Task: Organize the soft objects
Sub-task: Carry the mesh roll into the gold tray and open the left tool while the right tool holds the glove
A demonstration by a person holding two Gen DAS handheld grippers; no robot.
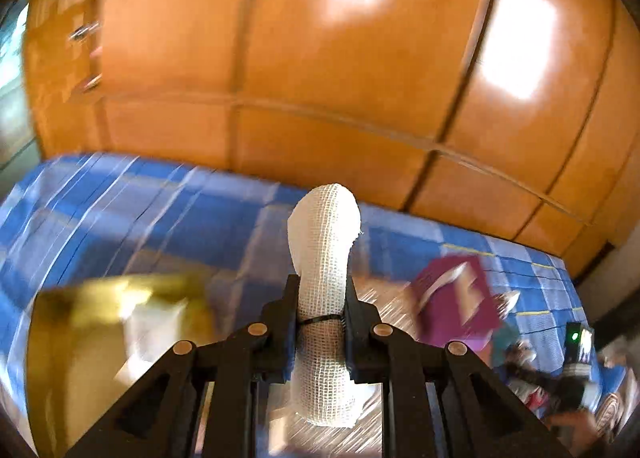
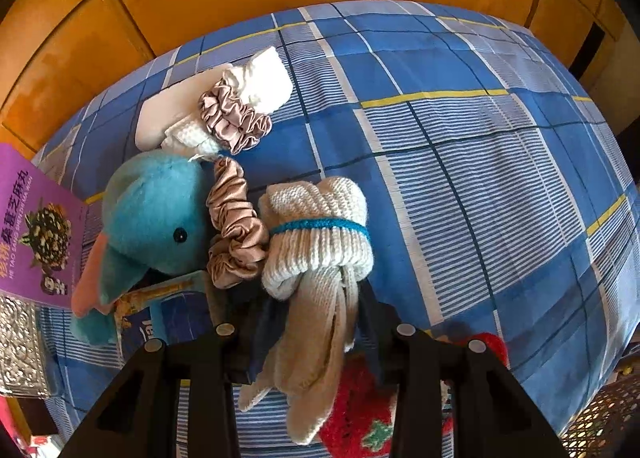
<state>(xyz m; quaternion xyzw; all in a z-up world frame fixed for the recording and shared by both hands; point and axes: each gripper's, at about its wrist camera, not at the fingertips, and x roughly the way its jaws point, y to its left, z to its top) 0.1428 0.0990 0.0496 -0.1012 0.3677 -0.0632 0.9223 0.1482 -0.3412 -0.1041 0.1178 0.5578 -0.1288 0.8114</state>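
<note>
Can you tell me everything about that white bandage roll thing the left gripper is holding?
The white bandage roll looks like soft woven gauze with a fine grid weave. It stands upright between the jaws of the left hand-held gripper, which is shut on its middle. A thin black band circles it at the pinch point, so it narrows there. Its rounded top pokes above the fingers; its bottom end hangs below. It is lifted above the blue checked bedsheet.

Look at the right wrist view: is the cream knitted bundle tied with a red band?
No. The cream knitted bundle is tied round its middle with a teal band, not a red one.
</note>
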